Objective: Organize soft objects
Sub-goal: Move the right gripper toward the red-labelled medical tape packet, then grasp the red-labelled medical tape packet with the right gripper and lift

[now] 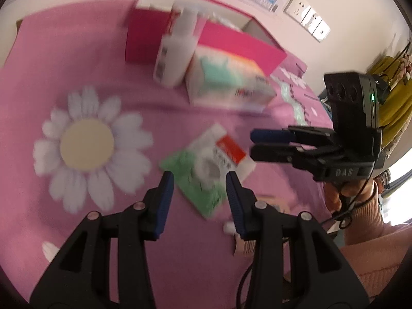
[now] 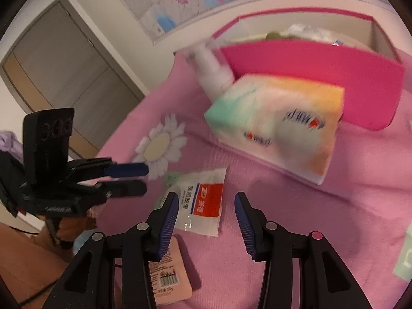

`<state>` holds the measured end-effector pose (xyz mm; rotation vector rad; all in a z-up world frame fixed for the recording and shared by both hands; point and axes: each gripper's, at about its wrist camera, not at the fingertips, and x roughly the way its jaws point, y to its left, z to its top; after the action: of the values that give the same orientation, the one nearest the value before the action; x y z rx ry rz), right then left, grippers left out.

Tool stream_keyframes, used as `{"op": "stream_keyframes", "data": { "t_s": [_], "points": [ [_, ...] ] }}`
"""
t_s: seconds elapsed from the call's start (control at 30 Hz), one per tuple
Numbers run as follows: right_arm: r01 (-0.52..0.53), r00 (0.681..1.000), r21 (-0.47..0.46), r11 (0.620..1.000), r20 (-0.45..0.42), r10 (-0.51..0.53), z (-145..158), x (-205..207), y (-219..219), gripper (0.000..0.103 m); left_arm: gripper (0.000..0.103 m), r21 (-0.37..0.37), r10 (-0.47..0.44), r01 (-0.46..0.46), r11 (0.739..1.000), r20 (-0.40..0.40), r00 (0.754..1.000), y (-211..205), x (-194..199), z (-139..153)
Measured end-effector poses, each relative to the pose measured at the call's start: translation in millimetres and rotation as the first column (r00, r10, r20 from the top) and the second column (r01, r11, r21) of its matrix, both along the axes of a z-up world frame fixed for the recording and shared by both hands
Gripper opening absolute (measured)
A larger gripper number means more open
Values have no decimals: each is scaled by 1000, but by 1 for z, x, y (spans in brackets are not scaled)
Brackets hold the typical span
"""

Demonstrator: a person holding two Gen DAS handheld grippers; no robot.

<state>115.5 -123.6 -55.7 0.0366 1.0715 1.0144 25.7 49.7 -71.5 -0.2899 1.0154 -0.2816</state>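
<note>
A soft tissue pack (image 1: pixel 226 82) (image 2: pixel 278 126) lies on the pink bedspread in front of an open pink box (image 1: pixel 239 43) (image 2: pixel 322 77). A white pump bottle (image 1: pixel 177 54) (image 2: pixel 213 72) stands by the box. A flat white and green packet with a red label (image 1: pixel 211 164) (image 2: pixel 203 203) lies nearest. My left gripper (image 1: pixel 200 180) is open and empty just short of that packet; it also shows in the right wrist view (image 2: pixel 143 177). My right gripper (image 2: pixel 206 200) is open and empty over the same packet; it also shows in the left wrist view (image 1: pixel 253 143).
A peach sachet with a barcode (image 2: pixel 172 278) lies under my right gripper's left finger. The bedspread carries a white daisy print (image 1: pixel 87 146). The box holds several wrapped items (image 2: pixel 309 32). A wall with switches (image 1: pixel 309 18) and a door (image 2: pixel 67 77) lie behind.
</note>
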Motion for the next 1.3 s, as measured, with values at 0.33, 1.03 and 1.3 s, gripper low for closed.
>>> {"op": "stream_keyframes", "data": {
  "t_s": [0.33, 1.03, 1.3],
  "points": [
    [3, 1000, -24, 1000, -10, -4, -15, 2, 16, 46, 45, -69, -42, 38, 997, -58, 997, -9, -3, -15],
    [20, 996, 66, 998, -93, -13, -22, -1, 4, 18, 38, -83, -5, 0, 997, -55, 998, -11, 8, -15],
    [36, 998, 75, 997, -62, -31, -18, -6, -1, 9, 36, -120, -6, 0, 993, -50, 999, -10, 11, -17]
  ]
}}
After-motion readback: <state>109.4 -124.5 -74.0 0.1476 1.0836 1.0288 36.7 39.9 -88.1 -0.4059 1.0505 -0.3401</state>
